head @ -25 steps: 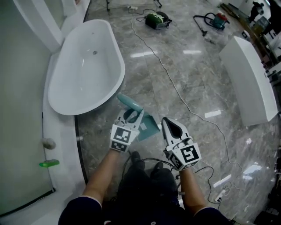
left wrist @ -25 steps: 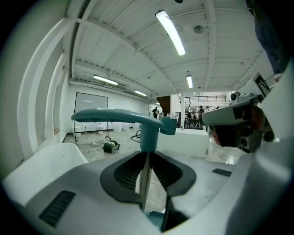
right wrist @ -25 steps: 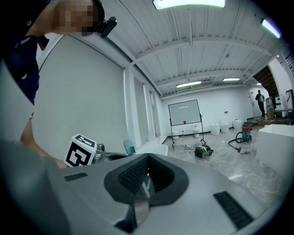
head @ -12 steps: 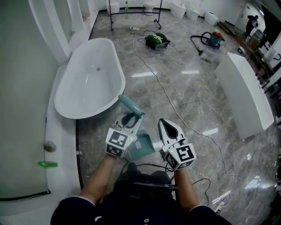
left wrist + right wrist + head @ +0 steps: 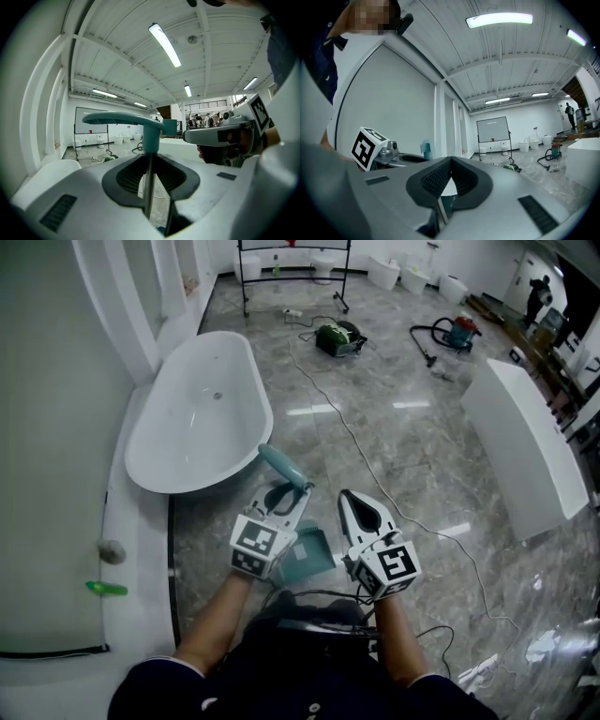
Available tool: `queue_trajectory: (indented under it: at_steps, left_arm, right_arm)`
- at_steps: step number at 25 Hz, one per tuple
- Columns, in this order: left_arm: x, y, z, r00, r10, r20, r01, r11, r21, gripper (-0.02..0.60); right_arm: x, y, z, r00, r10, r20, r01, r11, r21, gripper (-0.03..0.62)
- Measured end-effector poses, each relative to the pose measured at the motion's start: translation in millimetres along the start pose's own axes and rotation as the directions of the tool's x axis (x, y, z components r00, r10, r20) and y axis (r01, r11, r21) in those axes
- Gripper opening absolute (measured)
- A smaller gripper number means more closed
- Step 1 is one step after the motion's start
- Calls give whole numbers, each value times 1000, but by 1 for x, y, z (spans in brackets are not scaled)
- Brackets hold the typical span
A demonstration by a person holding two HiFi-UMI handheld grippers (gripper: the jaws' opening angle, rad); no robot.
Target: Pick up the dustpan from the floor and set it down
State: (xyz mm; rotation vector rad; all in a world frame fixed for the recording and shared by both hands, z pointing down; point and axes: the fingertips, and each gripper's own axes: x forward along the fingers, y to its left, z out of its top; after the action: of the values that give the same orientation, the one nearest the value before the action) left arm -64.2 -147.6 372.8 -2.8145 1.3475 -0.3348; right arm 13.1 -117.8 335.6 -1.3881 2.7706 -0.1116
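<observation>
The left gripper [image 5: 285, 503] clamps its fingers on the teal dustpan's [image 5: 307, 555] thin stem to carry it off the floor [image 5: 403, 456], while the right gripper [image 5: 348, 503] waits beside it, fingers closed and empty.

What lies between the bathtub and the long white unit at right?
In the head view, only a thin cable crosses the marble floor there.

Left gripper [image 5: 292, 495] clamped, right gripper [image 5: 344, 497] closed
</observation>
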Motion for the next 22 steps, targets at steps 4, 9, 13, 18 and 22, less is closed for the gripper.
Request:
queue_trajectory:
  at_steps: [4,9,13,18,22]
  left_arm:
    - [-1,-2,1,1000,2,1,-2,1000,1,98]
    - [-1,-2,8,1000,19,7,-19,1000,6,98]
    - [-2,2,5,1000,16,4,-16,1000,2,98]
    - [-2,-1,-5,1000,3,-4,-3,1000,-8,98]
    - [0,0,-12,1000,-3,-7,3,1000,-13,98]
  right_arm:
    - [-1,0,4,1000,3,10,-3,1000,-8,6]
    - [-4,2,11,1000,15,9,-15,1000,-9,6]
    - [0,6,9,1000,14,9,-14,1000,-9,6]
    - [0,7,1,1000,6,2,-6,1000,-9,6]
    - [-1,9,-5,1000,0,-10,0,1000,-2,6]
